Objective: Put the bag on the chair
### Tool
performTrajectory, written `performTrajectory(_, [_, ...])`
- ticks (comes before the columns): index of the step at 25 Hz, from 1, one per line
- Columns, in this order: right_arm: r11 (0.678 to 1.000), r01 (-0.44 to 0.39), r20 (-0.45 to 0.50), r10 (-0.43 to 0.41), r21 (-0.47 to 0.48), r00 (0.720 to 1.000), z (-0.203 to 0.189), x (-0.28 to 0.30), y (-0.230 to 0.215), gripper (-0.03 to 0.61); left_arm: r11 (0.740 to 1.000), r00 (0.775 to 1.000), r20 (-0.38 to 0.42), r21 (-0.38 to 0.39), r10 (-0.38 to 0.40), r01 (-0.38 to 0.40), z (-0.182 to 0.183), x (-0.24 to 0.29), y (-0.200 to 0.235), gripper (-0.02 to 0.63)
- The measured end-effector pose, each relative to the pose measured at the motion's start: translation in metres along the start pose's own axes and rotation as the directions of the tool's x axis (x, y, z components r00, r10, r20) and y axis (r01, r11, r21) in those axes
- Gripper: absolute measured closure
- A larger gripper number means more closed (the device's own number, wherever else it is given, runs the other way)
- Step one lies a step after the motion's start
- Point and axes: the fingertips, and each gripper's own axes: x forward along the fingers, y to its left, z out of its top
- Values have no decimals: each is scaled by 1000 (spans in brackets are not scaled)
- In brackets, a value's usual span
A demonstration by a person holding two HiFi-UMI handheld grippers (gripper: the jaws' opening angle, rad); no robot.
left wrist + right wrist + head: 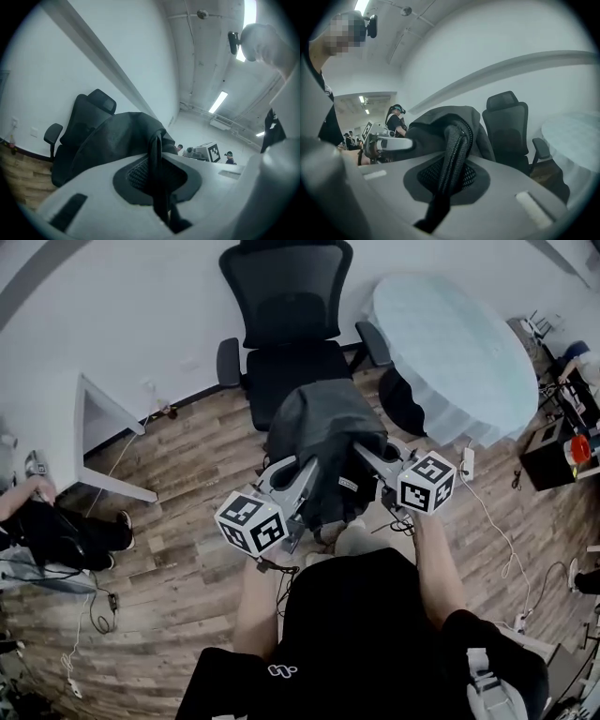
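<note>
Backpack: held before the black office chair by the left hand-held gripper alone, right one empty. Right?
No: the right hand-held gripper is shut on the backpack by its mesh strap, as the right gripper view shows. The left hand-held gripper also holds it, before the office chair.

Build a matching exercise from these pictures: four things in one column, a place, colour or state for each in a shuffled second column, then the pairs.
Column one
1. bag
2. chair
3. round table
4. right gripper

Column two
A. pale top, stands to the right of the chair
B. shut on a mesh strap
C. dark grey, held up by its straps
D. black, seat empty, by the wall

Pairs: 1-C, 2-D, 3-A, 4-B
</note>
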Motion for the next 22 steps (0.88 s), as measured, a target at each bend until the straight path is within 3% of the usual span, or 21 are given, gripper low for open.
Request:
performTrajectory(6, [999, -7, -51, 9, 45, 999, -15, 47, -38, 560, 994, 997, -13, -76, 81, -82, -5, 20, 62, 590])
performTrajectory(12, [992, -74, -123, 87, 107, 989, -38, 129, -106, 558, 970, 981, -61, -145, 186, -193, -13, 55, 157, 591])
performTrajectory(16, [978, -126, -191, 157, 163, 969, -43, 196, -167, 560, 942, 958, -127, -190, 257, -277, -6, 92, 236, 591])
performTrajectory(22, [954, -169, -274, 237, 249, 932, -43, 286, -246, 560, 875, 907, -209, -257, 365, -411, 7, 140, 342, 589])
